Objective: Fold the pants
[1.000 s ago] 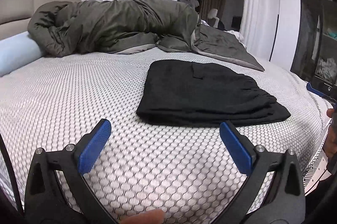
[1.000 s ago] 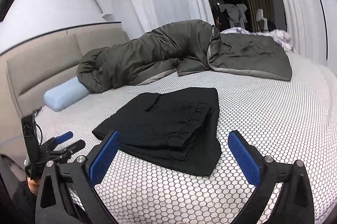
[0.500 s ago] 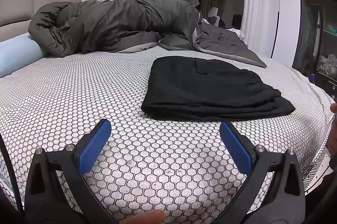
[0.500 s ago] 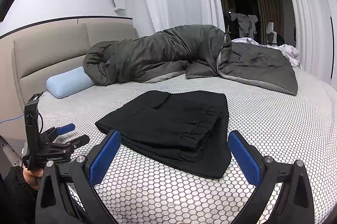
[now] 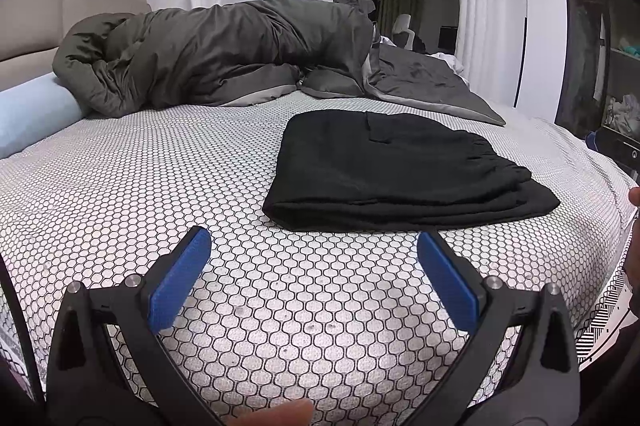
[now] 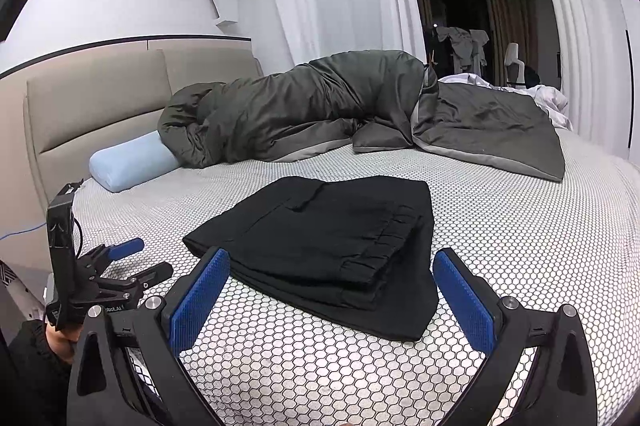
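The black pants [image 5: 392, 169] lie folded into a flat rectangle on the honeycomb-patterned bed cover [image 5: 160, 185]. They also show in the right wrist view [image 6: 332, 242], with the elastic waistband toward the right. My left gripper [image 5: 314, 274] is open and empty, a little short of the pants' near folded edge. My right gripper [image 6: 332, 290] is open and empty, hovering just before the pants' near corner. The left gripper also shows in the right wrist view [image 6: 120, 266], off the bed's left edge.
A dark olive duvet [image 5: 224, 53] is bunched across the far side of the bed. A light blue bolster pillow [image 6: 132, 161] lies by the beige headboard [image 6: 96, 105]. White curtains hang behind. The bed edge lies at right in the left wrist view.
Both grippers have drawn back and lowered a little from the pants. The folded pants have not moved. Both grippers stay open.
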The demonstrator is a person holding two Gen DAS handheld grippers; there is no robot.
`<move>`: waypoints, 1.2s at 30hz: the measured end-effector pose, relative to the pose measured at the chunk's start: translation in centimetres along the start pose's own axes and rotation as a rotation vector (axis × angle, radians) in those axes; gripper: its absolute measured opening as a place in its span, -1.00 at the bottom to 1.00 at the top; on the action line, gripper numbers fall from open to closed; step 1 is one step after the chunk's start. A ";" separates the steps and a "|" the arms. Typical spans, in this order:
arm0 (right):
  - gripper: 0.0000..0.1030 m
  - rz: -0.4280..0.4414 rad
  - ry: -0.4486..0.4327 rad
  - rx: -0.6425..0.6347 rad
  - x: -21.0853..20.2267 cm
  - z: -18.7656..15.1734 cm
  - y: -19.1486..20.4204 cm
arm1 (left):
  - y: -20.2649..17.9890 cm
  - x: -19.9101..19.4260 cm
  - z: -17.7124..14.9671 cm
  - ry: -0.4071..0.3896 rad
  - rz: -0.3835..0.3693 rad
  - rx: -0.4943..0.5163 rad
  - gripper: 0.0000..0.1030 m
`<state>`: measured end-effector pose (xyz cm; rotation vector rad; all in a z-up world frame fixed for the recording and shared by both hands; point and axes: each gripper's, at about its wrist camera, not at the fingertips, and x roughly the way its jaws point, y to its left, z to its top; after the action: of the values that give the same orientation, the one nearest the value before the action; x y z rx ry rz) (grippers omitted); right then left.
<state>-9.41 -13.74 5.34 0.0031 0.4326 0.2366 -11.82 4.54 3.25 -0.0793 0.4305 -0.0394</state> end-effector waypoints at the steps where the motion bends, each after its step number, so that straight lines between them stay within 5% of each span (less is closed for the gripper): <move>1: 1.00 0.000 0.001 -0.001 0.0 0.0 0.0 | 0.0 0.0 0.0 -0.001 -0.002 0.001 0.99; 36: 1.00 0.006 0.006 -0.006 0.1 0.1 0.1 | 1.5 -0.1 0.6 -0.017 -0.025 0.029 0.99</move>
<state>-9.31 -13.60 5.39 -0.0020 0.4376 0.2437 -11.66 6.08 3.73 -0.0563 0.4116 -0.0693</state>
